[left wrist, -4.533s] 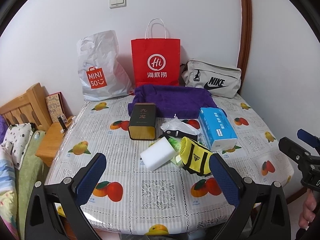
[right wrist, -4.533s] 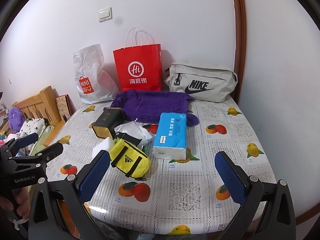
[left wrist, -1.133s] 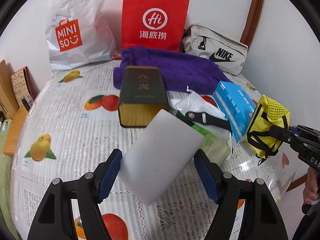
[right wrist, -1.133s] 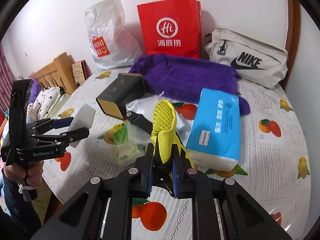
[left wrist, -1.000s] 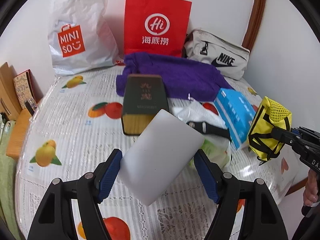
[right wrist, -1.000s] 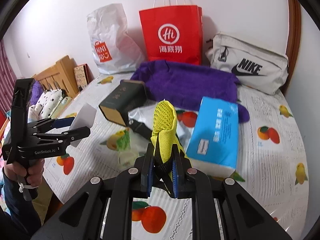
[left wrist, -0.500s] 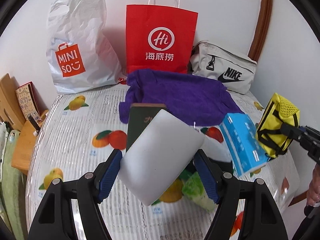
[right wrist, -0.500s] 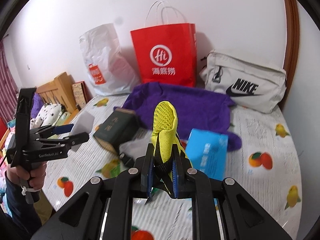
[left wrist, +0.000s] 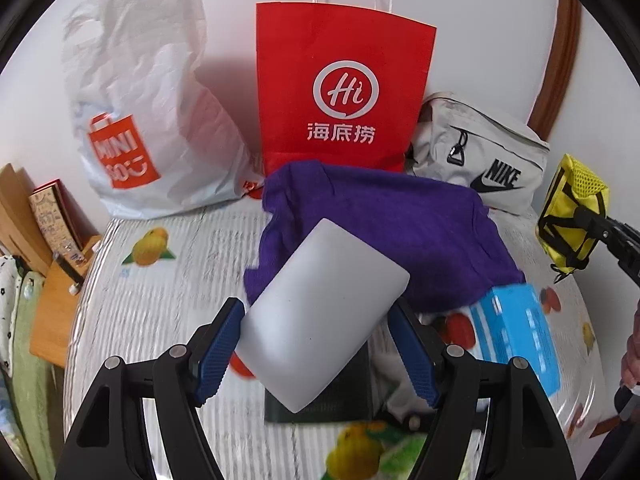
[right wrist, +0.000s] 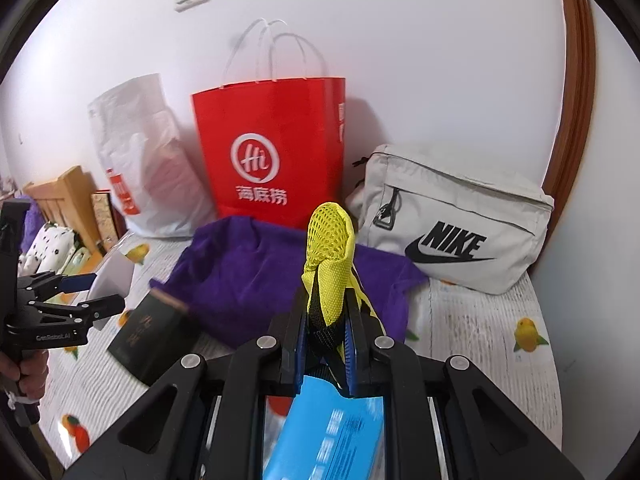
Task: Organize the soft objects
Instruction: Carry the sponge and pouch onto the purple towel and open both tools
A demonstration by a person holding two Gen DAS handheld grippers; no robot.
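Note:
My left gripper [left wrist: 316, 344] is shut on a white sponge block [left wrist: 324, 312] and holds it in the air above the table. The sponge also shows in the right wrist view [right wrist: 114, 280]. My right gripper [right wrist: 326, 340] is shut on a yellow mesh pouch [right wrist: 330, 256] and holds it up; the pouch shows at the right in the left wrist view [left wrist: 572, 216]. A purple towel [left wrist: 384, 236] lies on the table in front of a red paper bag [left wrist: 344, 92], a white plastic bag [left wrist: 140, 120] and a grey Nike pouch [left wrist: 480, 164].
A blue tissue pack [left wrist: 516, 336] lies at the right and a dark box [left wrist: 324, 396] lies under the sponge on the fruit-print tablecloth [left wrist: 160, 292]. A wooden bedside stand [left wrist: 52, 304] and bedding are left of the table. A white wall is behind the bags.
Both grippers have moved forward toward the bags at the back of the table, still holding the sponge and the yellow pouch. The items on the table have not moved.

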